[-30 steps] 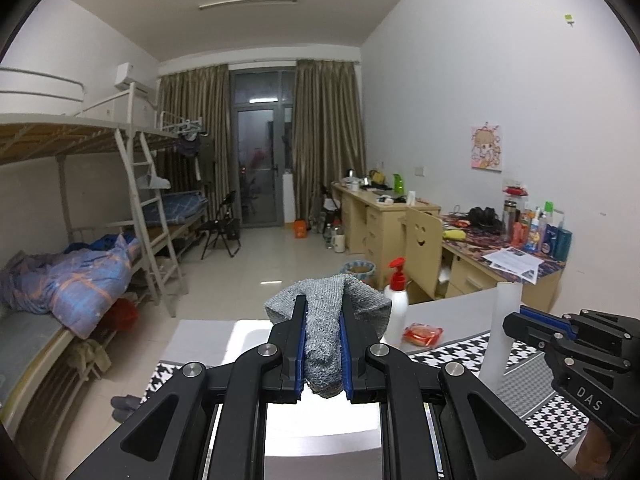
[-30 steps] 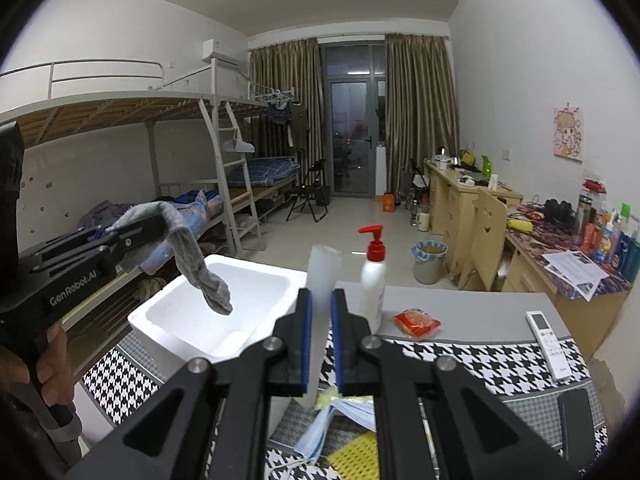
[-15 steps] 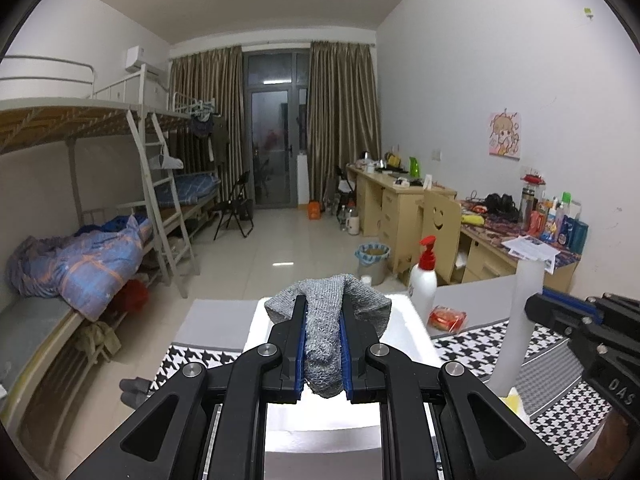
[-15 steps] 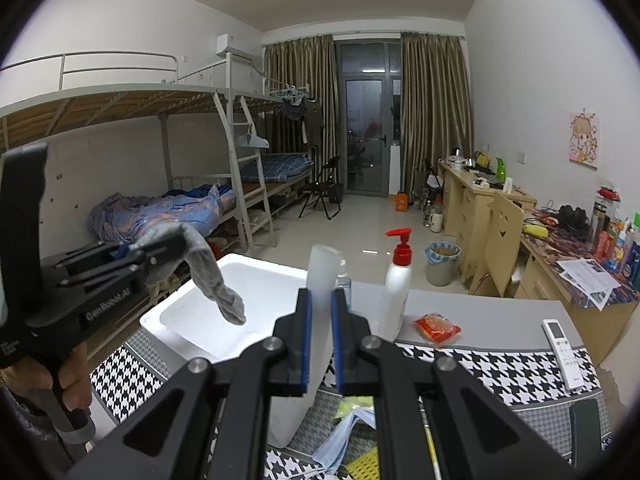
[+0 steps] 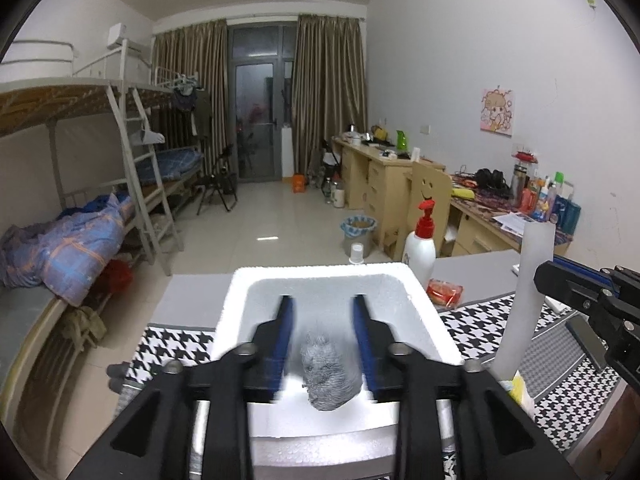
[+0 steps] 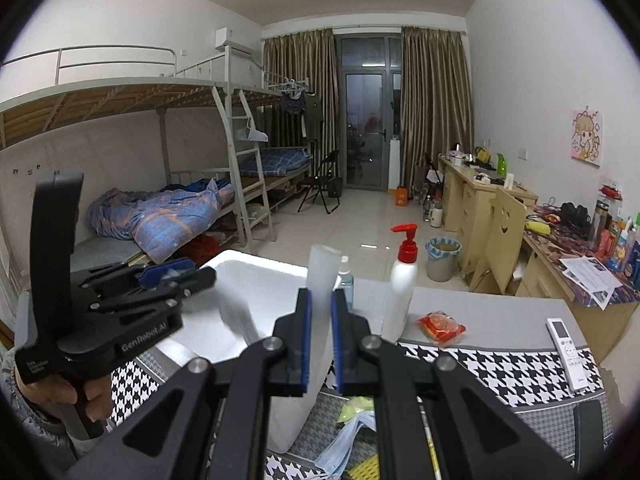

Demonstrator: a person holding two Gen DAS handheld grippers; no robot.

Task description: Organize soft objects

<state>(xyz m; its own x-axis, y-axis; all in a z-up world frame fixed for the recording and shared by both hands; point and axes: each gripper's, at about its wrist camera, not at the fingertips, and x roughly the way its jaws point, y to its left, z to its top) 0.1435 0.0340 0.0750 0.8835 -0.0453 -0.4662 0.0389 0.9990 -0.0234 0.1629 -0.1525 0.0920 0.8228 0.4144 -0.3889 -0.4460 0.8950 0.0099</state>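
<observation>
A grey knitted sock point(image 5: 328, 368) sits low inside the white foam box point(image 5: 320, 270), between the fingers of my left gripper point(image 5: 322, 304) but clear of both blue pads. The left jaws are opening above the box. In the right wrist view the left gripper point(image 6: 180, 276) hangs over the foam box point(image 6: 260, 276), with a blurred grey streak under it. My right gripper point(image 6: 320, 300) is shut on a tall white translucent soft piece point(image 6: 322, 268) that stands upright to the right of the box. From the left wrist camera, that white piece point(image 5: 528, 280) stands in the right gripper's jaws.
On the table right of the box stand a white pump bottle with a red top point(image 6: 402, 280) and a small spray bottle point(image 6: 346, 276). A red packet point(image 6: 440, 326), a remote point(image 6: 566, 344), blue face masks point(image 6: 348, 440) and a yellow cloth point(image 6: 364, 468) lie on the houndstooth mat point(image 6: 500, 376).
The left jaws have spread and let go of the grey sock, which has dropped from between the pads into the foam box. The left gripper came lower over the box. The right gripper kept still.
</observation>
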